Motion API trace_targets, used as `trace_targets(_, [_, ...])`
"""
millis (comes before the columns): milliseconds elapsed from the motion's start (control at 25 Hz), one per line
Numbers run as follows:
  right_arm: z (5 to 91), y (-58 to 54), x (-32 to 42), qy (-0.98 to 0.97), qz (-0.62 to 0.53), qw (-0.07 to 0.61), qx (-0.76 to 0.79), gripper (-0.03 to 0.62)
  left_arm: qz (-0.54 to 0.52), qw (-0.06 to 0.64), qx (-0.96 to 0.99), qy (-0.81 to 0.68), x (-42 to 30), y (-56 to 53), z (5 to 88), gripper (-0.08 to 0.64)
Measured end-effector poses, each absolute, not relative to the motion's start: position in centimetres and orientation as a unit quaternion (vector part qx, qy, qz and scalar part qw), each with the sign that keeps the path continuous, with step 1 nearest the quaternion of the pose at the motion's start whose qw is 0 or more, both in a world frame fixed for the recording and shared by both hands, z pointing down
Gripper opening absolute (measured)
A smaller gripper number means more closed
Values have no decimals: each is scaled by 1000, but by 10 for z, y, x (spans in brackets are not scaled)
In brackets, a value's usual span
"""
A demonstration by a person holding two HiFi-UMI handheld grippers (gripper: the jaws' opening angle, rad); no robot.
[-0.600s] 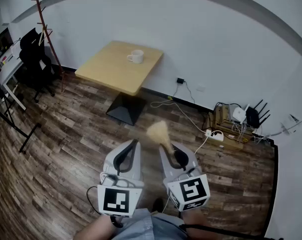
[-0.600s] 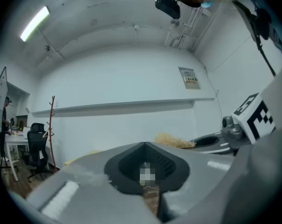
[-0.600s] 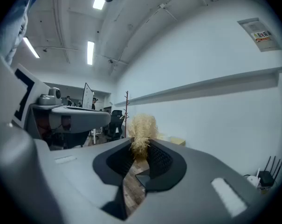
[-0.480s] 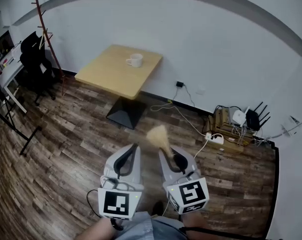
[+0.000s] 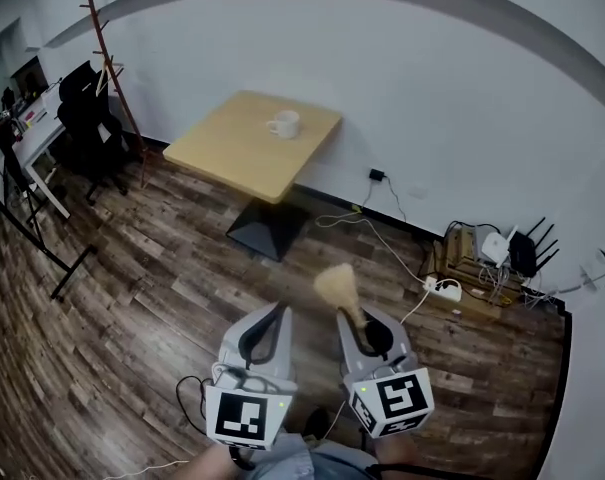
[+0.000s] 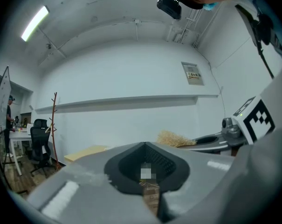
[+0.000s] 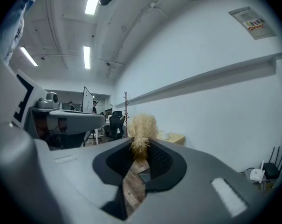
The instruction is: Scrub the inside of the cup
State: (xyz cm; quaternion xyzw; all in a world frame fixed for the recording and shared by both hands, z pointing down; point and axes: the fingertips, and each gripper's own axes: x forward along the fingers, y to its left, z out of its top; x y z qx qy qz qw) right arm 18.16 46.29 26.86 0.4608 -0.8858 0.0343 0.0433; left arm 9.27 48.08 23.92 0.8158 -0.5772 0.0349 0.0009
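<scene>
Cup (image 5: 283,123) scrubbing is not yet being done: the cup is being left on the table (image 5: 232,153), well ahead of the brush (image 5: 335,284). The brush is being clamped by its handle in the right gripper (image 5: 356,316), bristles pointing forward, presumably ready for the cup's inside. The left gripper (image 5: 278,313) is being held fully closed on nothing, just beside it.

left gripper (image 6: 145,153), fingers (image 6: 127,167) pressed together; a straw brush (image 6: 173,138) juts from the right gripper (image 6: 201,141) alongside; pale tabletop (image 6: 87,152) well beyond.
</scene>
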Motion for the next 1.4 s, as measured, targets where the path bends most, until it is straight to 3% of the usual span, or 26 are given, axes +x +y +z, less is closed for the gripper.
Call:
trace_targets(520, [304,367,140,-893,77,58,439,71,38,28,817,-575,59,378,271,20])
trace_targets(920, [273,219,81,-885,39,54,460,70,-1,5,831,-556,-1,232,239,20])
trace_targets(1400, [269,138,67,-874,36,64,480,70,9,16,844,-536,-19,145,253,20])
